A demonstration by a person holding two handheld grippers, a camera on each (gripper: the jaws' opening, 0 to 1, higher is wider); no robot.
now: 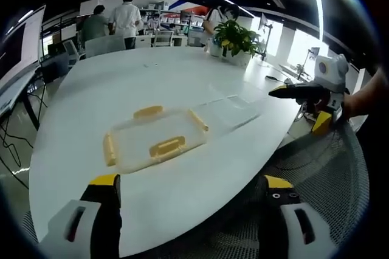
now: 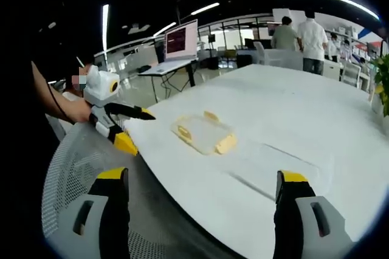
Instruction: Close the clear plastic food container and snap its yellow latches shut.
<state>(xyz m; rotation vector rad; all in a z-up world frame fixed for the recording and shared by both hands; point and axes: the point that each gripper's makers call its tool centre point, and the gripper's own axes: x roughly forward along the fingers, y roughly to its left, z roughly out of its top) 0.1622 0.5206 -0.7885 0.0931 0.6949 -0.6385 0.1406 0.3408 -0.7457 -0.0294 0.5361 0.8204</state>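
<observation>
On a large white table [image 1: 121,89] lies a clear lid [image 1: 155,139] with four yellow latches [image 1: 167,146], one on each edge, flat on the tabletop near the table's near edge. Just to its right, touching or almost touching it, sits the clear container base [image 1: 234,110], hard to make out against the white surface. In the left gripper view the left gripper [image 1: 191,210] hovers over the near table edge with its jaws wide apart and nothing between them; the right gripper [image 1: 304,98] shows at the right, beyond the table's edge, its jaws apart and empty too. In the right gripper view the right gripper [image 2: 200,204] is held short of the table edge, jaws spread, with the lid [image 2: 203,132] farther off and the base [image 2: 285,162] nearer; the left gripper [image 2: 124,122] comes in from the left. A mesh chair [image 1: 316,174] stands below the grippers. A potted plant [image 1: 234,40] sits at the far right of the table, and people [image 1: 124,19] stand beyond it.
</observation>
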